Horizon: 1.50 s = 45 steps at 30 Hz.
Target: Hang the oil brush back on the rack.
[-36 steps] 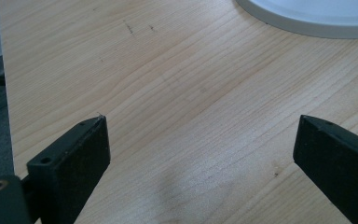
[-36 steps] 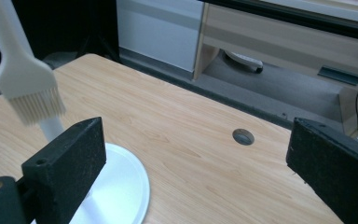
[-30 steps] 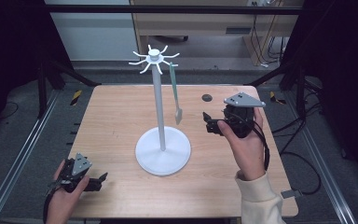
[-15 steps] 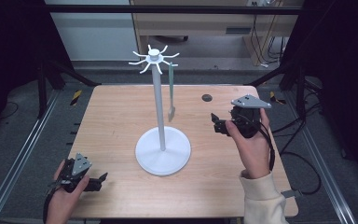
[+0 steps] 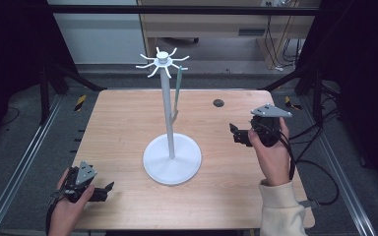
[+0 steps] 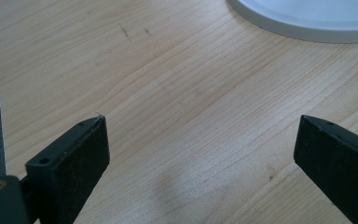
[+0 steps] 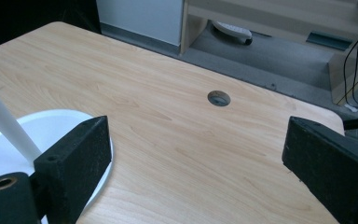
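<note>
My left tongs [image 5: 104, 188] rest at the surface's [image 5: 128, 128] near corner, jaws apart, out of the way. My right tongs [image 5: 235, 133], apart and empty, sit right of the white stand [image 5: 171, 157], whose hook carries the green strip [image 5: 176, 93].

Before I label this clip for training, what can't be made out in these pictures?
- Green utensil hanging from the white stand: too thin and small in the high view to tell what tool it is.
- Stand's top: cut off by the frame edge in both gripper views.
- Left hand-held gripper: its jaws are too small and dark in the high view.
</note>
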Tool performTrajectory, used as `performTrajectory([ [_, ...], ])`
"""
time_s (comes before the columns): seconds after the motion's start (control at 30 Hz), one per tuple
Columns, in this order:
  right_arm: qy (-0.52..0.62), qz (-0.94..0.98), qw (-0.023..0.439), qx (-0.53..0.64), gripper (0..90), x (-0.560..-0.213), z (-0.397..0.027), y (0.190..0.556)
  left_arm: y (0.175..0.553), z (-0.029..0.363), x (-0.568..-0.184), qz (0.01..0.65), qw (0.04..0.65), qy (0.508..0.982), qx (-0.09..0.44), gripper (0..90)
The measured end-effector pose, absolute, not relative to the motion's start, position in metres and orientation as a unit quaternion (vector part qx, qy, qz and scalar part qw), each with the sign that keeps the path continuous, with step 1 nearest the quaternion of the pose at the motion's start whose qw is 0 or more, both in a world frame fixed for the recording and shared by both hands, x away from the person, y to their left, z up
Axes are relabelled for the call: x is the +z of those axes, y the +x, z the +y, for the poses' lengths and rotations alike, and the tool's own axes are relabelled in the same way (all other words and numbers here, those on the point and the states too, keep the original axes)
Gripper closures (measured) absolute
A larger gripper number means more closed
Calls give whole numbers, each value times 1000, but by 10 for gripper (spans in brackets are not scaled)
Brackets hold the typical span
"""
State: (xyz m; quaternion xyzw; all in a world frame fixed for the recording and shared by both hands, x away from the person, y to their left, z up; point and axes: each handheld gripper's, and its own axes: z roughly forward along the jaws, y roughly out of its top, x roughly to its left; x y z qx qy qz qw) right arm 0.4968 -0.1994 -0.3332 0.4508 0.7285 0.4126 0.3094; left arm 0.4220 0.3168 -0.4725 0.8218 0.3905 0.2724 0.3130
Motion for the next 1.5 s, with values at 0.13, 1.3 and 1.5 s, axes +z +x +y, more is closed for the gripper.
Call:
performTrajectory([
  [0.13, 457, 730, 300, 409, 85, -343, -205, 501, 422, 316, -473, 389, 312, 823, 272, 29],
  [1.3, 452, 751, 309, 369, 122, -414, -213, 523, 422, 319, -473, 399, 307, 816, 283, 26],
  [1.5, 450, 755, 307, 366, 127, -427, -209, 526, 421, 319, -473, 399, 308, 816, 282, 26],
])
